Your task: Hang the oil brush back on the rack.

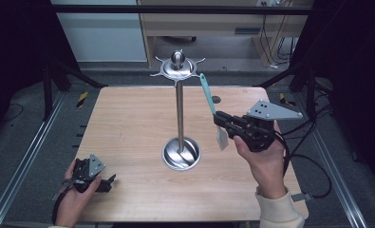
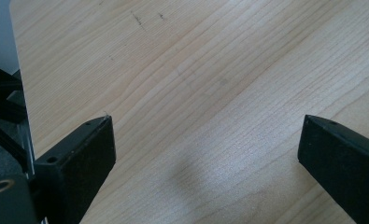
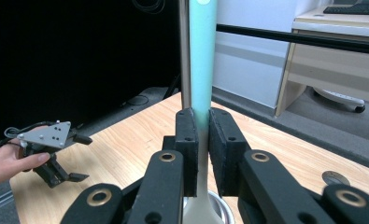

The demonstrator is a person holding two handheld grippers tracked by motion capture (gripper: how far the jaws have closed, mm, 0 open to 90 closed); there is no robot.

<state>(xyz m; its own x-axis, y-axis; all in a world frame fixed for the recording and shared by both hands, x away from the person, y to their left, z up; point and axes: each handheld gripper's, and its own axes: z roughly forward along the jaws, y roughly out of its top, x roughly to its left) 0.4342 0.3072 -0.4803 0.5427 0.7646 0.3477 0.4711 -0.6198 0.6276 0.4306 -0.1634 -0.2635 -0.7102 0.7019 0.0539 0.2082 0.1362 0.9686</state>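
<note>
- R gripper (image 1: pixel 221 124) sits at abt 3 o'clock from the rack base (image 1: pixel 181 153), above the table (image 1: pixel 128 123), clenched on a spatula (image 1: pixel 209 97); same grip in the right gripper view (image 3: pixel 202 154), both pads pressed flat on the handle.
- Spatula: teal handle tilts up toward 11 o'clock from the jaws, pale blade end (image 1: pixel 221 137) hangs below them, clear of the table. Held near where handle meets blade.
- Handle tip is near the rack's top ring (image 1: pixel 177 68), just to its 4 o'clock; touching or not, can't tell.
- Utensil rack: chrome pole (image 1: pixel 179 111) upright at table centre, round dish base, ring w/ hooks up top.
- In the right gripper view the pole (image 3: pixel 185 51) stands right behind the teal handle (image 3: pixel 202 56), at its 9 o'clock side.
- L gripper (image 1: pixel 110 180) at table's 7 o'clock corner, resting low by the near edge, well apart from the rack.
- Left gripper view: jaws released wide, bare wood (image 2: pixel 210 93) between them.
</note>
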